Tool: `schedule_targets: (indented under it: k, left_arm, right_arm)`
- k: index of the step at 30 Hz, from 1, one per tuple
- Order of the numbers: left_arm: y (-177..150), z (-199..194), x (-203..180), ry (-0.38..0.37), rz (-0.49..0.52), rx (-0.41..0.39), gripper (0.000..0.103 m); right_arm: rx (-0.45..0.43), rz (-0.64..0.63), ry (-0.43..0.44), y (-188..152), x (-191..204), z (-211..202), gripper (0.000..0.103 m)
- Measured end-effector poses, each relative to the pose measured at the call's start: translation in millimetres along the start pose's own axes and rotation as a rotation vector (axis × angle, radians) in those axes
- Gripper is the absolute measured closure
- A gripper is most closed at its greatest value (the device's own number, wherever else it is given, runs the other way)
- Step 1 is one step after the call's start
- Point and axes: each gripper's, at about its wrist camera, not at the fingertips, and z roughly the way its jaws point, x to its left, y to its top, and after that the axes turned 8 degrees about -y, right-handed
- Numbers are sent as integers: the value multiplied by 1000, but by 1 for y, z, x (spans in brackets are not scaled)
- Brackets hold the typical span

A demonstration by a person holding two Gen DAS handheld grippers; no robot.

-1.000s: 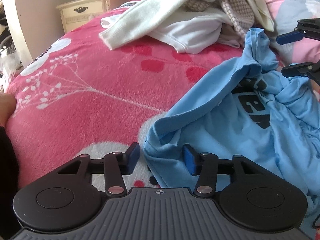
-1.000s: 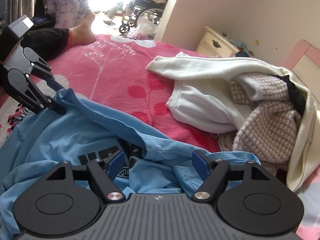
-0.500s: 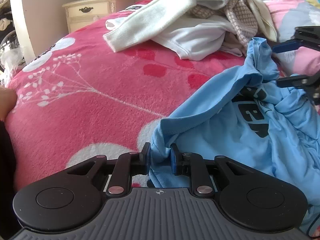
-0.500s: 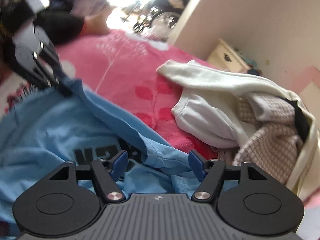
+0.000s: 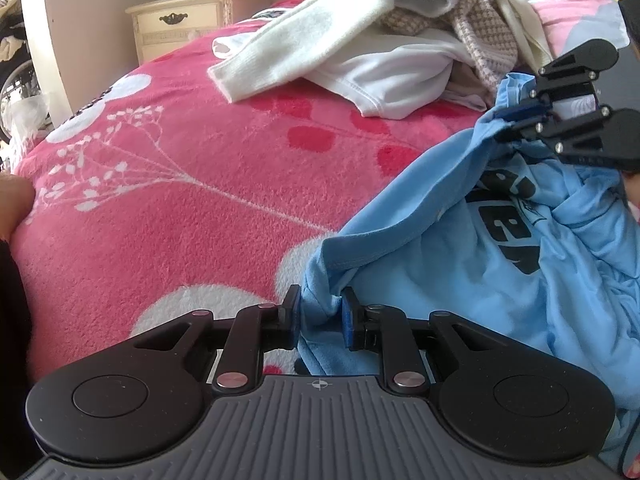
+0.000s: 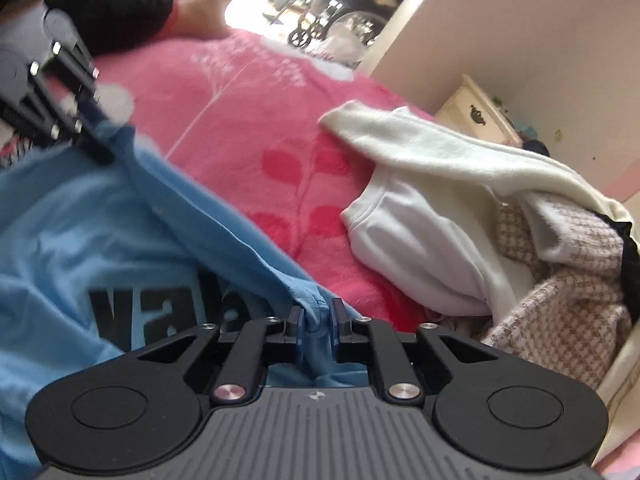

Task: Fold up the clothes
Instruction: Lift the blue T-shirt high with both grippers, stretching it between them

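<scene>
Blue shirt [image 5: 460, 280] edge pinched in left tool [image 5: 320, 314] and right tool [image 6: 316, 320].

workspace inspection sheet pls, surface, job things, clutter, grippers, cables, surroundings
surface: pink floral blanket spread over a bed.
job's things: blue t-shirt with black lettering, crumpled, its edge pulled taut between the two grippers.
clutter: heap of unfolded clothes farther back on the blanket: a cream sweater, a white garment, a checked knit.
grippers: left gripper shut on a bunched bit of the shirt's edge; right gripper shut on the same edge, farther along.
cables: nothing seen.
surroundings: cream nightstand against the wall, a wheelchair in the bright doorway, a person sitting at the bed's edge.
</scene>
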Motion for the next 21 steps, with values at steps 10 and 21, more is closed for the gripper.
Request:
schedule_targets:
  k: [10,21]
  left_arm:
    - [0,2,-1,-2,-2,10,80]
    - [1,-5,0,4,-40,-25,96]
  right_arm:
    - [12,-107,23,9,8,19,70]
    - [-18,128,-55,17,-6,2,99]
